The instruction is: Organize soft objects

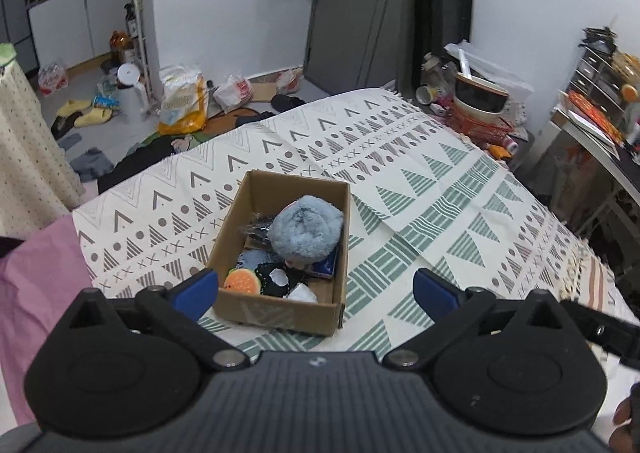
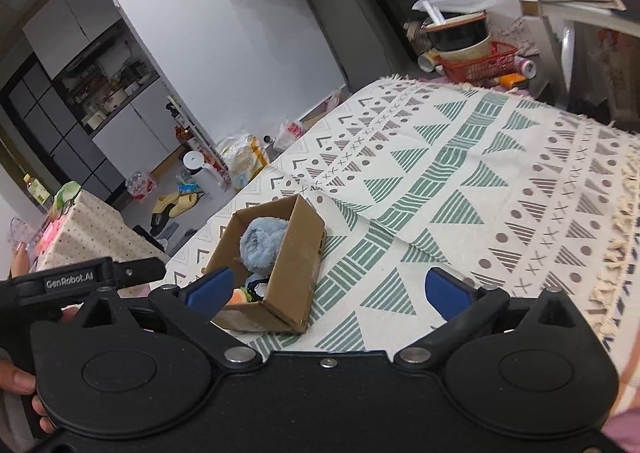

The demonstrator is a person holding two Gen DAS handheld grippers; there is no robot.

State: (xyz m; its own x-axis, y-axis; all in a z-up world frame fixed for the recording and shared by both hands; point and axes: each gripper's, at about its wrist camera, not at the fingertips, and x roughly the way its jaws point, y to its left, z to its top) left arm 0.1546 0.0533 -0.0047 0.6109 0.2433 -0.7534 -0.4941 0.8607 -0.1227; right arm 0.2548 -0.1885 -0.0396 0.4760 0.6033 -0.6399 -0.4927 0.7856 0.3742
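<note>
Patterned cloth point(image 1: 460, 189) covers the bed and fills most of both views, bare of loose items around the box. Cardboard box point(image 1: 280, 253) sits center-low on it, top open, likely the collecting bin. Blue fluffy toy point(image 1: 306, 231) fills its upper half; burger plush point(image 1: 242, 282) and black-white plush point(image 1: 280, 281) lie at its lower end. All soft items seen are inside, so sorting looks about done. Left gripper point(image 1: 316, 289) jaws fully spread, holding nothing, framing the box's lower end. Right gripper point(image 2: 328, 289) likewise wide and empty, box at lower left. Open cloth right of box leaves free room; cloth edge and floor clutter upper left.
</note>
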